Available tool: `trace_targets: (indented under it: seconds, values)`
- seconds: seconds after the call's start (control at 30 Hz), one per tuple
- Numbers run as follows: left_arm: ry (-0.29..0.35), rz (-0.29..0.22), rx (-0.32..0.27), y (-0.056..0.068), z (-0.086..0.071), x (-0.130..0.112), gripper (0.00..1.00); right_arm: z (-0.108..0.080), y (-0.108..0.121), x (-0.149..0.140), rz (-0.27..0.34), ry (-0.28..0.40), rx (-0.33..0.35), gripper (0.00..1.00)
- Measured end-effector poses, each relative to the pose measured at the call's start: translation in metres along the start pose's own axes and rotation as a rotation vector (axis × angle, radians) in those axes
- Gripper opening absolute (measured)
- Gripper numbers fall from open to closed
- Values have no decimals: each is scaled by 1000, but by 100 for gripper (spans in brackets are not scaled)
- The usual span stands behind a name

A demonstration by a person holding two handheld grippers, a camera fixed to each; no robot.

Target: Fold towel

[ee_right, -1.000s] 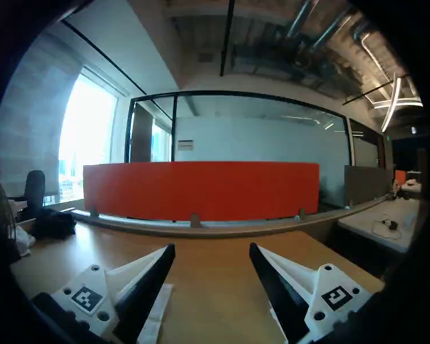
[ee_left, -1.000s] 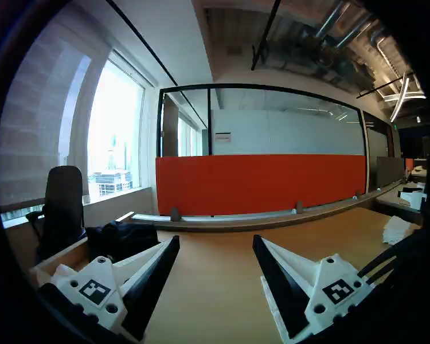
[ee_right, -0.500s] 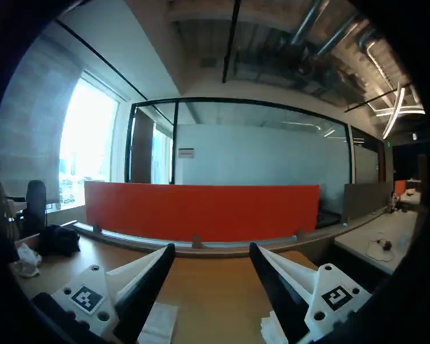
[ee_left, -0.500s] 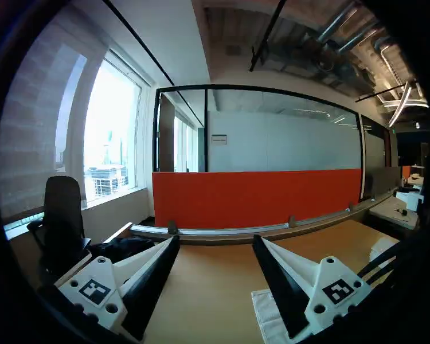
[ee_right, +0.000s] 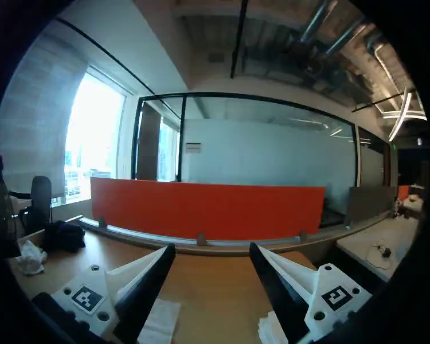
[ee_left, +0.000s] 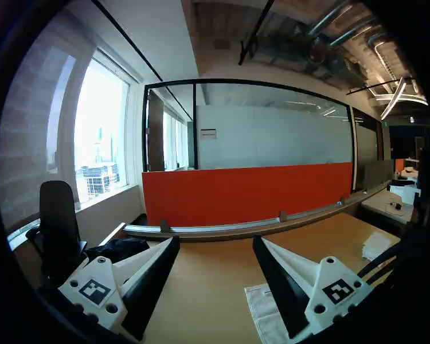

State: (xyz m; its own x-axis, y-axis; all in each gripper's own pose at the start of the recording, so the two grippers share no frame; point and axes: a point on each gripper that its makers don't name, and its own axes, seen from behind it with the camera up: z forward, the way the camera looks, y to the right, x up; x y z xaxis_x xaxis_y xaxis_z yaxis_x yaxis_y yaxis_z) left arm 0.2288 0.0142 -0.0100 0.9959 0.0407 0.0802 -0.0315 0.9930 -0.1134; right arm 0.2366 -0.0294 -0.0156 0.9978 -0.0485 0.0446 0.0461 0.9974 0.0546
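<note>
Left gripper view: I hold my left gripper (ee_left: 215, 241) with its fingers spread wide and nothing between them, over the light wooden desk (ee_left: 215, 286). The flat white cloth towel (ee_left: 260, 307) lies on the desk, partly hidden behind one finger.

Right gripper view: my right gripper (ee_right: 211, 247) is equally wide apart and empty. White cloth (ee_right: 160, 321) lies low on the desk beside one finger.
</note>
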Motion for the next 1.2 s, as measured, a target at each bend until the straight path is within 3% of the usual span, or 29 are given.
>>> trace_targets:
  seconds: [0.37, 0.57, 0.97, 1.2]
  values:
    - [-97, 69, -184, 35, 2, -18, 94, 6, -37, -22, -72, -88, 183, 100]
    - [-136, 74, -292, 53, 0, -29, 95, 1, -63, -37, -111, -152, 317, 100]
    - [-196, 60, -381, 72, -2, -52, 94, -4, -76, -56, -162, -226, 414, 100]
    - [-227, 70, -414, 81, -3, -71, 94, -13, -86, -79, -161, -278, 450, 100]
